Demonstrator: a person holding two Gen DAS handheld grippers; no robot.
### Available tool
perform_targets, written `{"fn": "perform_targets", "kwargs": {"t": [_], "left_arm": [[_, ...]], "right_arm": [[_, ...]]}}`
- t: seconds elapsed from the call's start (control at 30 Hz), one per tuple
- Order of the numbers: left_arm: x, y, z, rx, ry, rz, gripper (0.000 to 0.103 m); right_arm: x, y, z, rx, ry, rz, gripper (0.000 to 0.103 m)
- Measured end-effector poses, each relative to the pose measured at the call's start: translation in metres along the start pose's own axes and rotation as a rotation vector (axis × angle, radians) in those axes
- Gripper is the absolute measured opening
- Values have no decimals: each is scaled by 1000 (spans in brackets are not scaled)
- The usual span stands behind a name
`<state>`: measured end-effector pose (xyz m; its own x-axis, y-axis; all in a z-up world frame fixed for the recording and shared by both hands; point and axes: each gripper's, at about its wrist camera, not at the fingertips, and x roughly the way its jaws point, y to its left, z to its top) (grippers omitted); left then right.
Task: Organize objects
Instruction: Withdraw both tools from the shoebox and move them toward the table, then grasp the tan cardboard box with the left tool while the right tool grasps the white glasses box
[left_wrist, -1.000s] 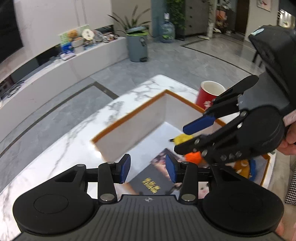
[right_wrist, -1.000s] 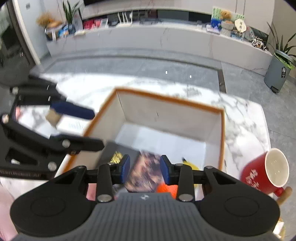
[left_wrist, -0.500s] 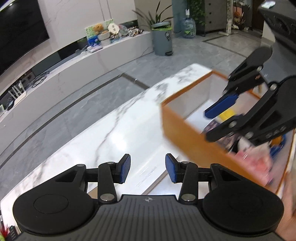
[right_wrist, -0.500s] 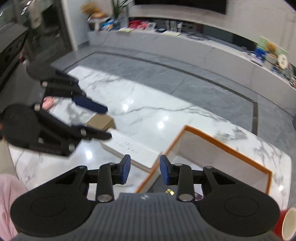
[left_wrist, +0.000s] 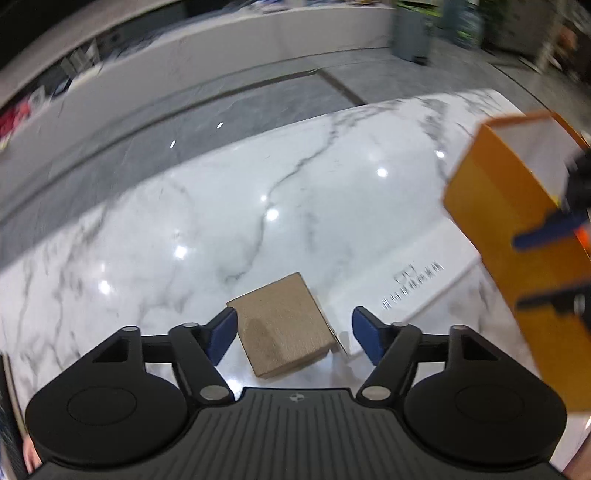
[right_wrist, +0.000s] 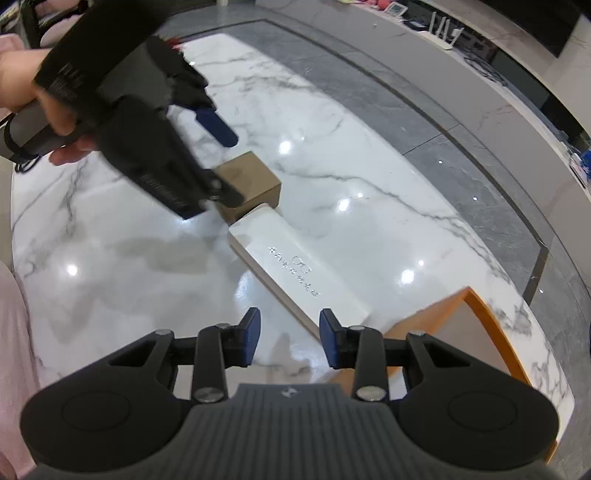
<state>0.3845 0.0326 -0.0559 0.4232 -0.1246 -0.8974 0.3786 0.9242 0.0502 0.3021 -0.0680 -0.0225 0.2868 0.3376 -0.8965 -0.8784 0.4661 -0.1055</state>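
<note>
A small brown cardboard box (left_wrist: 284, 325) lies on the white marble table, right in front of my open left gripper (left_wrist: 293, 338), between its blue pads and not touched. It also shows in the right wrist view (right_wrist: 245, 182). A long flat white box (right_wrist: 299, 277) with printed text lies beside it; in the left wrist view the white box (left_wrist: 410, 280) is to the right. My right gripper (right_wrist: 289, 341) is open and empty, just above the white box's near end. The orange storage box (left_wrist: 517, 236) stands at the right, and in the right wrist view (right_wrist: 476, 321) too.
The marble table (right_wrist: 122, 258) stretches left and ahead of both grippers. My left gripper and the hand holding it (right_wrist: 147, 122) hover over the brown box in the right wrist view. The table's far edge drops to a grey floor (left_wrist: 221, 107).
Both grippers have swung left, away from the orange box, toward the brown and white boxes. The left gripper's jaws have opened wider and now straddle the brown box.
</note>
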Motion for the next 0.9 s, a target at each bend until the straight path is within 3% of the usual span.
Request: {"fn": "perform_targets", "kwargs": {"t": [0.1,0.4,0.53,0.63,0.73,0.8,0.9], "left_arm": [[9,7,3,-75,26,4,83],[27,23,-6,-139,79,13,81],[32,30,-6,-173,82,-4,72],[29,30,-9,-167,94,-14,72],[26,28,-14,-127,136,-17,71],[23,23,-18,-85,146,1,71],[20,24,-27,-84,157,-13,70]], "right_arm": [[8,2,4,-28,17,6,38],[21,-4,8,-59,45,-20,38],[25,0,10,-85,49,-24,38],[28,6,9,-146,59,-18,40],[32,15,8,-285,55,-12,51],[42,21,10,-402,87,-20,59],[63,21,17,-473,145,-23,62]]}}
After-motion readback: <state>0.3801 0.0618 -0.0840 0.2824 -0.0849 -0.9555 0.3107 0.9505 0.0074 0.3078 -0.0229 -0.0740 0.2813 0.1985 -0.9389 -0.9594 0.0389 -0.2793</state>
